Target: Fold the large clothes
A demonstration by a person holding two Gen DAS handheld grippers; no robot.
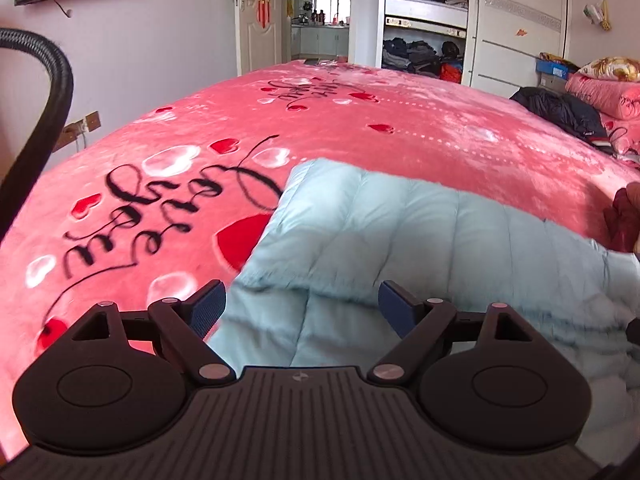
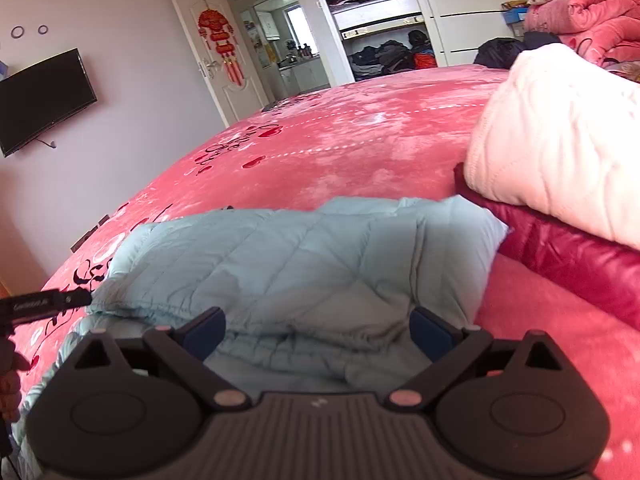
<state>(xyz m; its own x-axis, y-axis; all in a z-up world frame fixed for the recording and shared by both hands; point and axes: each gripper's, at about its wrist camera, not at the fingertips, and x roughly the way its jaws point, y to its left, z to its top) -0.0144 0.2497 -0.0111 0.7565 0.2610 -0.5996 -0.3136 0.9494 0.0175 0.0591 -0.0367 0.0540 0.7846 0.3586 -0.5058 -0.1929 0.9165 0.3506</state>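
Note:
A light blue quilted padded jacket (image 1: 380, 232) lies folded over on the pink bed blanket (image 1: 360, 132). It also shows in the right wrist view (image 2: 288, 264), with an elastic hem near the fingers. My left gripper (image 1: 302, 306) is open and empty, just above the jacket's near left part. My right gripper (image 2: 318, 330) is open and empty, over the jacket's near edge. The left gripper's tip (image 2: 52, 302) shows at the left edge of the right wrist view, beside the jacket's left end.
A dark red padded garment (image 2: 568, 252) with a cream quilted one (image 2: 560, 152) on top lies right of the jacket. A dark jacket (image 1: 564, 110) and rolled pink bedding (image 1: 604, 92) sit at the far right. A wardrobe and a door stand behind the bed.

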